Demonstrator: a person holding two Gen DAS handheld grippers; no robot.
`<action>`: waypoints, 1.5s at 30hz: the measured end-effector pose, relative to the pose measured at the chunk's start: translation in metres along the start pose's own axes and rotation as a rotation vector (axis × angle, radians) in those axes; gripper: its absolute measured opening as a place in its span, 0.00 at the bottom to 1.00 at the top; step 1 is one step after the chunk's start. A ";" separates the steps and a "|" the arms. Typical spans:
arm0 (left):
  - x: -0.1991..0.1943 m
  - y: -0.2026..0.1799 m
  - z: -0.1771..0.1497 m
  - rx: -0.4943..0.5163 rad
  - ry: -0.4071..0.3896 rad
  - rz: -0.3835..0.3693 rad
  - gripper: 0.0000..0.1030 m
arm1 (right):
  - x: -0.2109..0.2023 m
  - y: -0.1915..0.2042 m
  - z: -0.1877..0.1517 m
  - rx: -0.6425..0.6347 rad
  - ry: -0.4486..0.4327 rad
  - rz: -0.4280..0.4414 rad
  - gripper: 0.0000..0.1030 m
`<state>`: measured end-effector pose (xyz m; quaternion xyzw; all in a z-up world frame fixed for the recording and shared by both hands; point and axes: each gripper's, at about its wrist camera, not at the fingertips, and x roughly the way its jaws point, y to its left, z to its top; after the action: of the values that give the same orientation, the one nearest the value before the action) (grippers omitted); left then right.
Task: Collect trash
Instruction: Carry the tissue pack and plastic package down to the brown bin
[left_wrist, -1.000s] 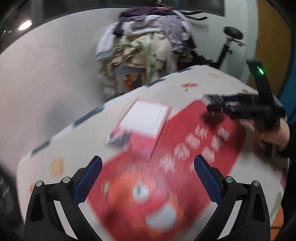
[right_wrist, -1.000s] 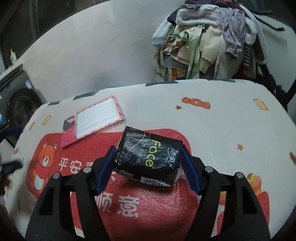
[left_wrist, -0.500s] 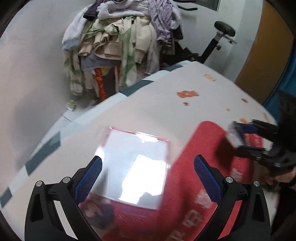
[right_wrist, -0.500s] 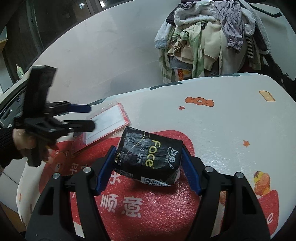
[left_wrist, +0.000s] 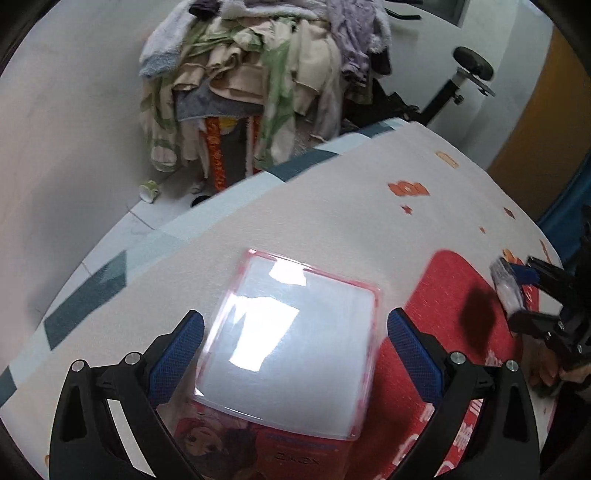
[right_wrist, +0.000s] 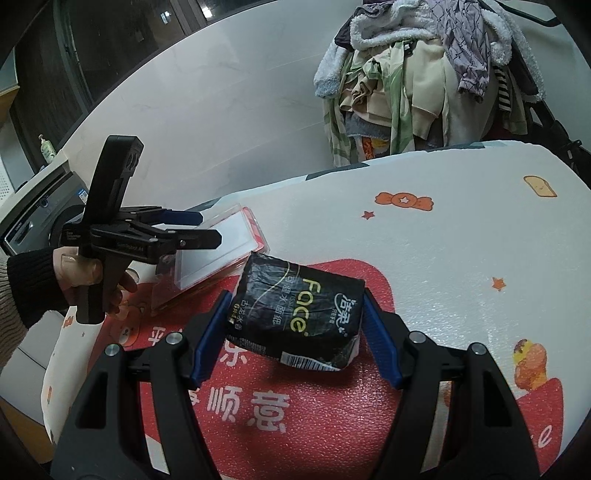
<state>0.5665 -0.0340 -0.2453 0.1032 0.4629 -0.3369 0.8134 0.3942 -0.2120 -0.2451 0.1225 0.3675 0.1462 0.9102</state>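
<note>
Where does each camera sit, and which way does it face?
Left wrist: on the left hand-held gripper, open, looking down at the clear plastic blister package; both blue-padded fingers show.
Right wrist: on the right hand-held gripper, shut on the black tissue pack; the left hand shows.
Shared: package, red-and-white tablecloth, clothes pile.
</note>
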 end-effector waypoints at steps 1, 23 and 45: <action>0.000 -0.005 -0.002 0.033 0.007 -0.002 0.94 | 0.000 0.000 0.000 0.002 0.000 0.000 0.67; -0.007 -0.050 -0.030 0.105 0.114 0.086 0.91 | 0.005 0.001 0.002 0.009 0.022 -0.021 0.67; -0.199 -0.189 -0.187 -0.164 -0.116 0.162 0.91 | -0.141 0.070 -0.059 -0.098 0.037 0.017 0.67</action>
<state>0.2485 0.0043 -0.1570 0.0537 0.4310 -0.2364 0.8692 0.2434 -0.1904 -0.1739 0.0779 0.3756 0.1742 0.9069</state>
